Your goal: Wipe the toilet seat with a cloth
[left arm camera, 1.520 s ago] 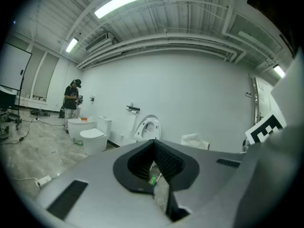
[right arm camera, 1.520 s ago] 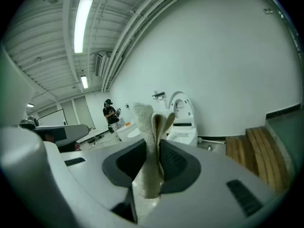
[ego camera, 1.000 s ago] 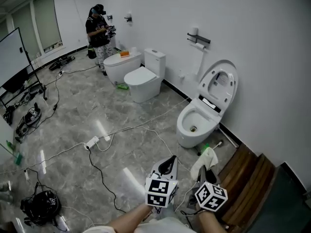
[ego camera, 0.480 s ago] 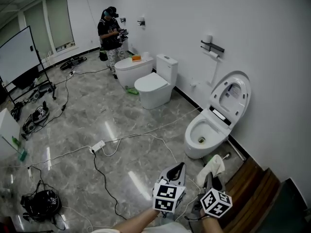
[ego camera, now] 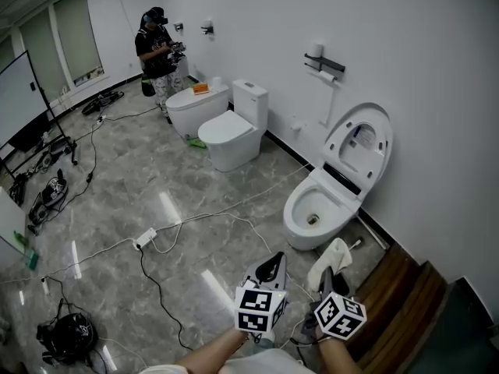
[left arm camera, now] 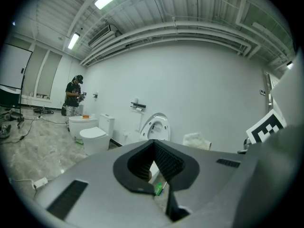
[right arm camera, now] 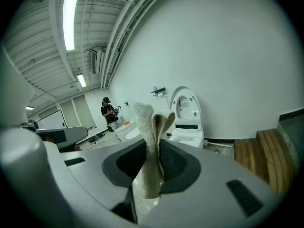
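Cloth (right arm camera: pixel 145 122) pinched in R gripper (right arm camera: pixel 153 152); L gripper (left arm camera: pixel 154 151) jaws together, empty.

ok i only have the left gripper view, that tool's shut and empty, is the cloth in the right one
observer: Yes. The right gripper view shows the right tool shut on a cream cloth, folded and sticking up from its jaws.
operator: what's right of the open toilet, my view's blocked there
observer: The head view shows brown wooden slats along the wall, just right of the open toilet.
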